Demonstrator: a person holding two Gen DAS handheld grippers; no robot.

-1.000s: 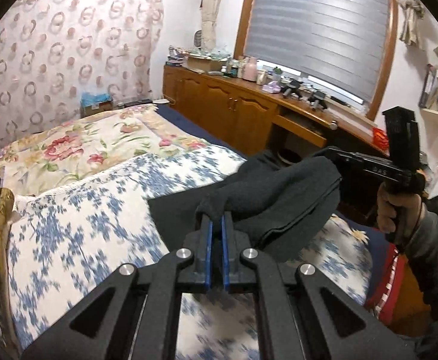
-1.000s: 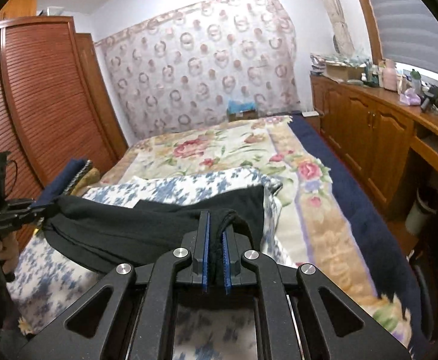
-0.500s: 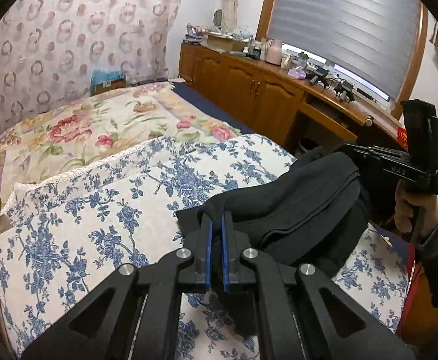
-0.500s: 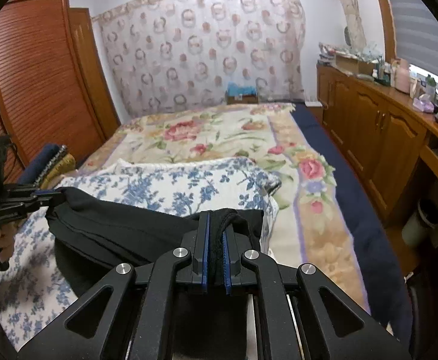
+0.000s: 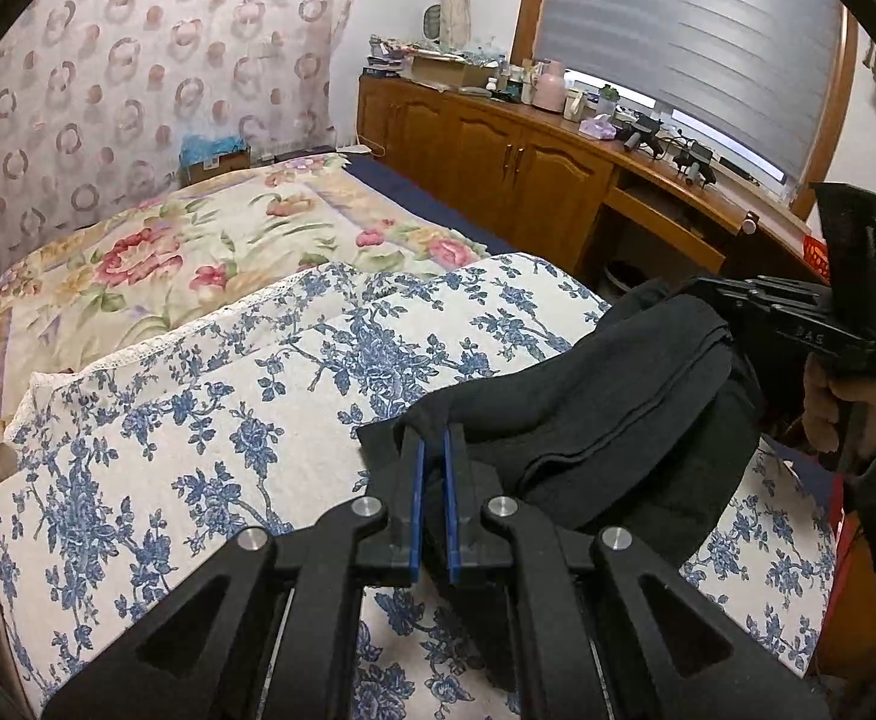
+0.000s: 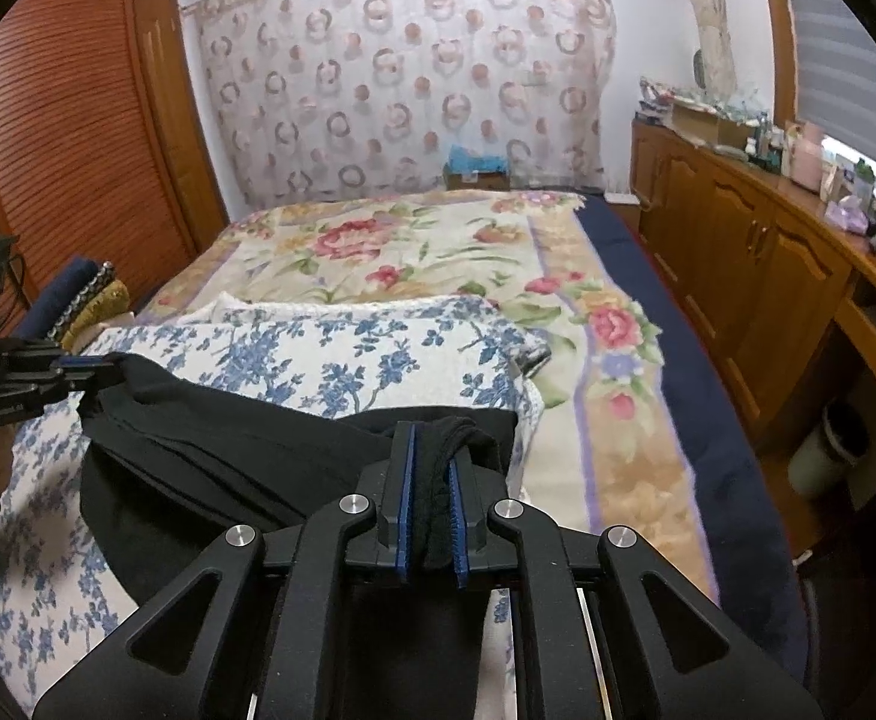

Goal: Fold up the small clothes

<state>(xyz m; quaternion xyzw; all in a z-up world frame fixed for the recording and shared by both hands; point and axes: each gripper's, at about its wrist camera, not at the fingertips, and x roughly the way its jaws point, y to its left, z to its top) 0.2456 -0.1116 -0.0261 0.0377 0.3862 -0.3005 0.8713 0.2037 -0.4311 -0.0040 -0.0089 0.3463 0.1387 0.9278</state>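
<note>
A black garment (image 5: 606, 414) hangs slack between my two grippers, low over the blue-flowered cloth (image 5: 210, 420) on the bed. My left gripper (image 5: 431, 450) is shut on one end of it. My right gripper (image 6: 432, 438) is shut on the other end, with bunched black fabric between its blue pads. The garment (image 6: 210, 450) sags onto the cloth in the right wrist view. The right gripper also shows in the left wrist view (image 5: 702, 294), and the left gripper shows in the right wrist view (image 6: 99, 369).
The bed carries a rose-patterned cover (image 6: 414, 246) beyond the blue-flowered cloth (image 6: 330, 354). A wooden cabinet (image 5: 498, 162) with clutter on top runs along the right. A wooden wardrobe (image 6: 72, 138) stands at left, with folded clothes (image 6: 90, 300) beside it.
Both grippers have come down and forward over the bed with the garment, which now hangs lower and rests partly on the blue-flowered cloth. Both stay shut on it.
</note>
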